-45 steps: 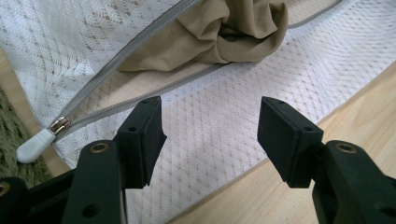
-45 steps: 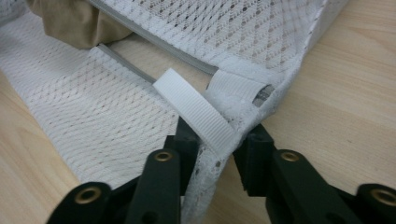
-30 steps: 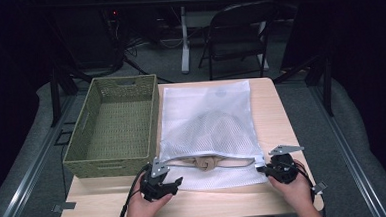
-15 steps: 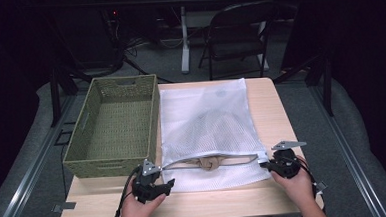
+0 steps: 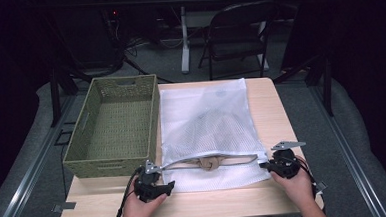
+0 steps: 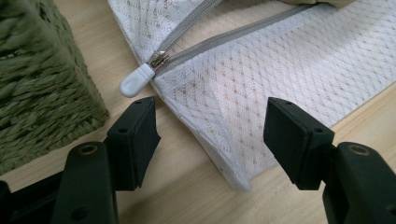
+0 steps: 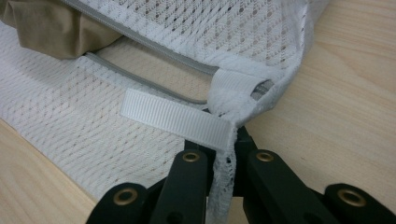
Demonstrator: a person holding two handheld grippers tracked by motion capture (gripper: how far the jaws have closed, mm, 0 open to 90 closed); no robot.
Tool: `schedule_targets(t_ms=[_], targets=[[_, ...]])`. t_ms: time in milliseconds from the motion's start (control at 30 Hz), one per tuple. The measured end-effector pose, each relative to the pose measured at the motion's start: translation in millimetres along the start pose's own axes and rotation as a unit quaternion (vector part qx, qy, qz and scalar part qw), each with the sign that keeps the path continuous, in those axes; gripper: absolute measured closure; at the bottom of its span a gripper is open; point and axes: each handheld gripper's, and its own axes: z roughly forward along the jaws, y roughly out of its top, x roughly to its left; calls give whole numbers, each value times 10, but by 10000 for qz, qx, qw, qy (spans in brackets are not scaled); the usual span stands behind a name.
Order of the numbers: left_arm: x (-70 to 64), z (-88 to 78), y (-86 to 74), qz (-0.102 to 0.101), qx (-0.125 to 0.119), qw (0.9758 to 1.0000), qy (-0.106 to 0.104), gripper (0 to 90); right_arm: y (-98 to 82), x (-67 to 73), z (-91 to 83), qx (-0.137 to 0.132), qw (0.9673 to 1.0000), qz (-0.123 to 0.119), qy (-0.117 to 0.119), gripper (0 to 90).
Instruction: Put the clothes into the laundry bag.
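1. High view: the table [image 5: 276, 109] is evenly lit from above; the surrounding room falls off to near black, with detail lost along the left and right edges.
2. High view: soft overall, slightly grainy; the mesh bag [image 5: 207, 123] reads bright, close to washed out, with weave unresolved.
3. High view: shadows are faint and short, falling beneath the basket [image 5: 116, 162] on its near side.
4. Left gripper view: bright, diffuse light; wood and mesh sharp at centre, near jaws softer.
5. Right gripper view: well lit, no glare; cloth at the upper left corner slightly out of focus.
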Motion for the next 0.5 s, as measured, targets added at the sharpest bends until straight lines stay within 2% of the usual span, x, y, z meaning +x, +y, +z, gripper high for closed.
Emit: schedule_targets(t_ms=[167,267,500], targets=[[-9,61,16,108,52,9999,86,334,-6,15,7,-8,10000,-25,0,881],[-47,91,24,168,4,9997,177,324,-7,19,6,9,10000,-48,7,881],[-102,145,51,344,49,9990,266,252,-20,26,4,8,10000,-59,51,880]])
